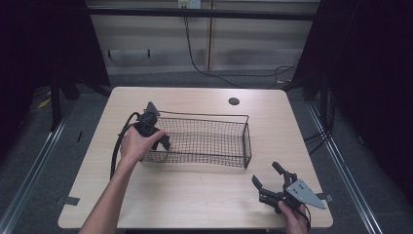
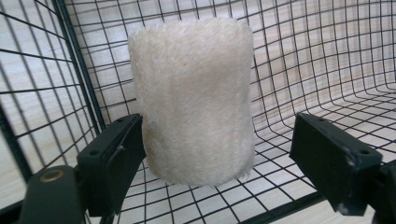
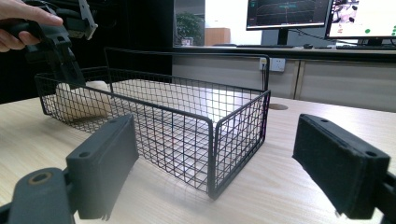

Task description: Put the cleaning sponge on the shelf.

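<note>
A black wire basket (image 1: 204,139) sits in the middle of the light wood surface (image 1: 195,195). The left claw (image 1: 158,136) is held by a hand (image 1: 134,146) and reaches down into the left end of the basket. In the left gripper view, a fuzzy cream roll (image 2: 194,98) stands upright on the basket floor, close to a corner. The claw is open wide around it. One jaw touches the side of the roll, and the other jaw is well apart from it.

The right claw (image 1: 269,179) is near the front right corner of the surface, away from the basket. It is open wide, with nothing between its jaws. In the right gripper view, the roll (image 3: 84,105) shows through the mesh at the far end of the basket (image 3: 187,135), under the left claw (image 3: 60,60). A small dark round hole (image 1: 234,101) is in the surface behind the basket.
</note>
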The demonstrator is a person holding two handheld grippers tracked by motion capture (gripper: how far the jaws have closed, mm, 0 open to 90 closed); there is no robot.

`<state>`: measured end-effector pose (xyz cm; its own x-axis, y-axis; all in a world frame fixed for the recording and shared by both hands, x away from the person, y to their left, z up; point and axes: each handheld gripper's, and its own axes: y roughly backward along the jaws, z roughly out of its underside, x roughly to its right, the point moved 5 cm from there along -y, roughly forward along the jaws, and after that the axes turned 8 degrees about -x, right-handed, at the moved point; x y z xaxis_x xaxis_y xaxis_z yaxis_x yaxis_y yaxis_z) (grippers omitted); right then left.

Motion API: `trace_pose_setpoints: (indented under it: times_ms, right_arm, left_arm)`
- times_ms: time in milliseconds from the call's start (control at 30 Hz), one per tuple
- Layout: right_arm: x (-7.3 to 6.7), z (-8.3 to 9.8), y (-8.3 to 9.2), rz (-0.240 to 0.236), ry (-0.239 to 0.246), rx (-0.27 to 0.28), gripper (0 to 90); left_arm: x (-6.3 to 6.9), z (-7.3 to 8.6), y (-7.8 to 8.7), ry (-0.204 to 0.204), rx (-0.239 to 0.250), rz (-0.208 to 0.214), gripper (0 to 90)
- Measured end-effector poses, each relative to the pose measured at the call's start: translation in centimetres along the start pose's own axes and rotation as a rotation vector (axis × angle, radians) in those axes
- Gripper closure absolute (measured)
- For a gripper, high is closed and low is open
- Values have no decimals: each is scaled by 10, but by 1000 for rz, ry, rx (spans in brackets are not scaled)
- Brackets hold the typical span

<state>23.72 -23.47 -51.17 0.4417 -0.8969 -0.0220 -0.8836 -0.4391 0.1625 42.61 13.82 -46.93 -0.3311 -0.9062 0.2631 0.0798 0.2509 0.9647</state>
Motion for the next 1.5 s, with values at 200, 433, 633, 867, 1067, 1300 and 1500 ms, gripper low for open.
trace_pose_setpoints:
  times_ms: [200,433,633,867,1067,1300,1500]
  right_arm:
    - [0,0,0,1,0,0,130]
    - [0,0,0,0,1,0,130]
    - [0,0,0,1,1,-1,130]
    - [0,0,0,1,1,-1,130]
    - [0,0,0,2,1,-1,130]
    - [0,0,0,3,2,-1,130]
    - [0,0,0,7,2,0,130]
  left_arm:
    - [2,2,6,-25,39,39,175]
    - [-1,4,15,-50,74,58,175]
    - [-2,8,21,-84,113,91,175]
    - [-7,19,33,-147,177,110,219]
    - [-10,28,42,-178,217,153,217]
    - [-14,36,45,-213,250,186,184]
    - [-10,45,51,-288,285,161,191]
